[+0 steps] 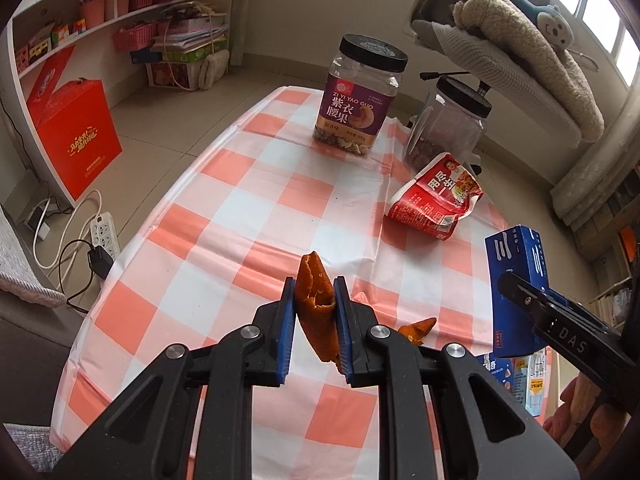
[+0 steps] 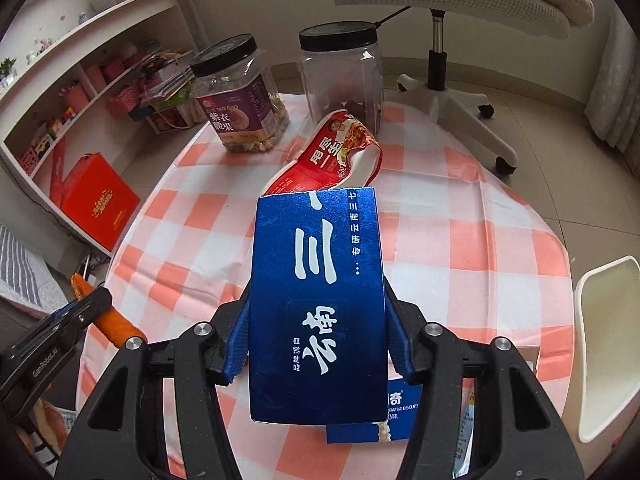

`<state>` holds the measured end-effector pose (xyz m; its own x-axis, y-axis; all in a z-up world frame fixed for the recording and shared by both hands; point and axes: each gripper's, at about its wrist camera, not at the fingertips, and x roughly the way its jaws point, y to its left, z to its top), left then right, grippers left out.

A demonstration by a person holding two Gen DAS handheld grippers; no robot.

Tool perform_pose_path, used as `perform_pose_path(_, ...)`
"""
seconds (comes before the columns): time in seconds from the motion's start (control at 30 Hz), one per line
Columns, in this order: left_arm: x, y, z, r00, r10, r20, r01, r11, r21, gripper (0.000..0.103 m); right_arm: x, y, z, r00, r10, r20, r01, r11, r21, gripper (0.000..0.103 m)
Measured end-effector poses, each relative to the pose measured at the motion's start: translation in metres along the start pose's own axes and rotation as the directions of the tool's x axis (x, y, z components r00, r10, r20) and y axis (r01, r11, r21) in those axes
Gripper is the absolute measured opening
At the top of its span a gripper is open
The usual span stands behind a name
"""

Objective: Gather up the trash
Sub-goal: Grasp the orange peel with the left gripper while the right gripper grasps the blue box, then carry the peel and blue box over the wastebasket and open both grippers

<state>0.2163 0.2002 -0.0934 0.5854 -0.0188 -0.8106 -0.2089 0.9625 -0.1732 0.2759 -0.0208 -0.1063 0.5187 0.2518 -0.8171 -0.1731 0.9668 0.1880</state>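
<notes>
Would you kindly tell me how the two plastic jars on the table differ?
The left jar wears a purple label and holds pale nuts; the right jar is unlabelled with a few dark pieces at the bottom. Both are clear, upright and black-lidded.

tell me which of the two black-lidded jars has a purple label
The left jar, holding pale nuts; the jar beside it is bare clear plastic, nearly empty.

The left gripper (image 1: 315, 300) pinches an orange peel (image 1: 316, 308) above the checked tablecloth (image 1: 240, 216); a blue box (image 1: 516, 292) hangs rightward.
</notes>
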Motion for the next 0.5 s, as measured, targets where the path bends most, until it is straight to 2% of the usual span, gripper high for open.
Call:
perform_pose_path(0.23,-0.006,-0.01,-0.002,1.0,-0.01,0.016,0.01,1.0,0.01,0.019,-0.017,0.006,-0.006,0.999,-0.03,0.044,0.032,0.998,-0.056,0.053)
perform_pose_path(0.5,-0.011,-0.035,-0.003,0.999,-0.044,0.024,0.043,0.998,0.04,0.019,-0.035,-0.01,-0.009,0.995,-0.058,0.076,0.062,0.996,-0.059,0.054)
